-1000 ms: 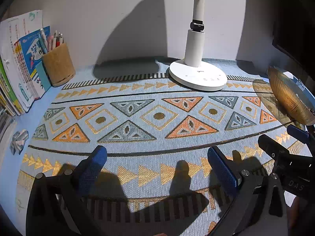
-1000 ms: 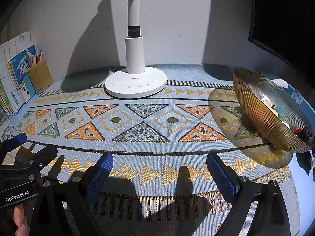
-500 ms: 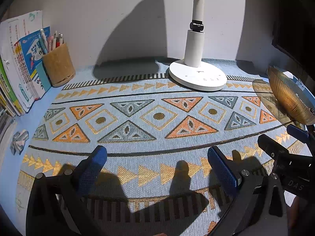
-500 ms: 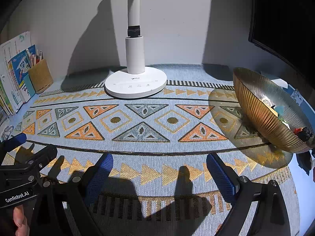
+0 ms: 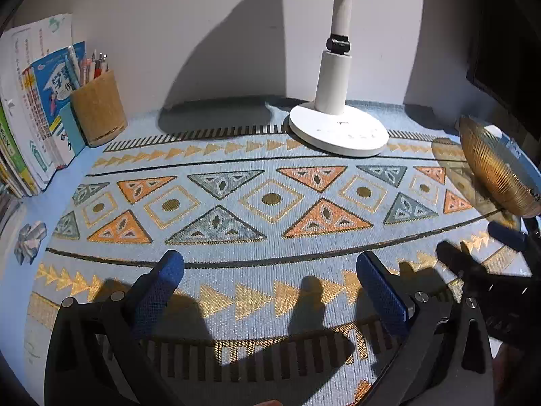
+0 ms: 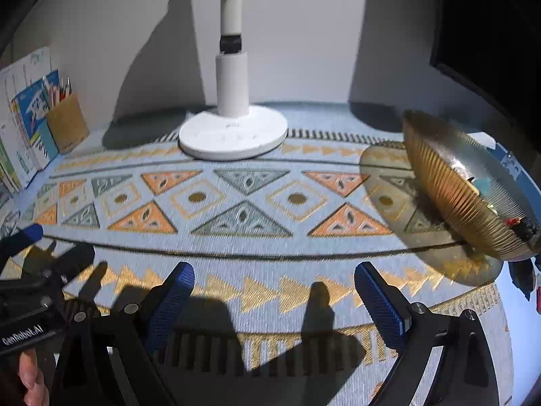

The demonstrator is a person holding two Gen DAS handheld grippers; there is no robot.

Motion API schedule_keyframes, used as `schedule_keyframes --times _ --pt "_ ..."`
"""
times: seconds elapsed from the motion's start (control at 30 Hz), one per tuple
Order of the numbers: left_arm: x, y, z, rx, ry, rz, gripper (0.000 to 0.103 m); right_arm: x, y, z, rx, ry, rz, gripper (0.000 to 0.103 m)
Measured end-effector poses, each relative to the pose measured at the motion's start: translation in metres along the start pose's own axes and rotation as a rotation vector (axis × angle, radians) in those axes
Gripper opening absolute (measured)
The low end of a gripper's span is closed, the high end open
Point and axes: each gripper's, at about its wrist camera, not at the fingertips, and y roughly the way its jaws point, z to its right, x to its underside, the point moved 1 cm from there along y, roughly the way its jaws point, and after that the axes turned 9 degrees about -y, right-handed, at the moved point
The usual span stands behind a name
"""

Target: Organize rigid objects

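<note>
Both my grippers low over the patterned mat (image 5: pixel 270 199), jaws spread wide, holding nothing.

Left gripper (image 5: pixel 270 291) and right gripper (image 6: pixel 274 294) side by side near the mat's front edge; bare mat ahead up to the lamp base (image 6: pixel 233 135); gold bowl (image 6: pixel 453 196) at the desk's right edge, small items inside; pen cup (image 5: pixel 98 108) and books (image 5: pixel 30 108) far left.
</note>
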Motion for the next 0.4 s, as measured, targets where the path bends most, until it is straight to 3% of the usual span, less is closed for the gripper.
schedule_keyframes --times 0.2,0.4 --pt "0.000 -0.008 -0.002 0.014 -0.015 0.031 0.102 0.003 0.008 -0.011 0.005 -0.048 -0.058 0.095" --pt "-0.003 -0.022 -0.007 0.014 -0.029 0.119 0.102 0.006 0.022 -0.013 -0.061 -0.053 -0.138 0.095"
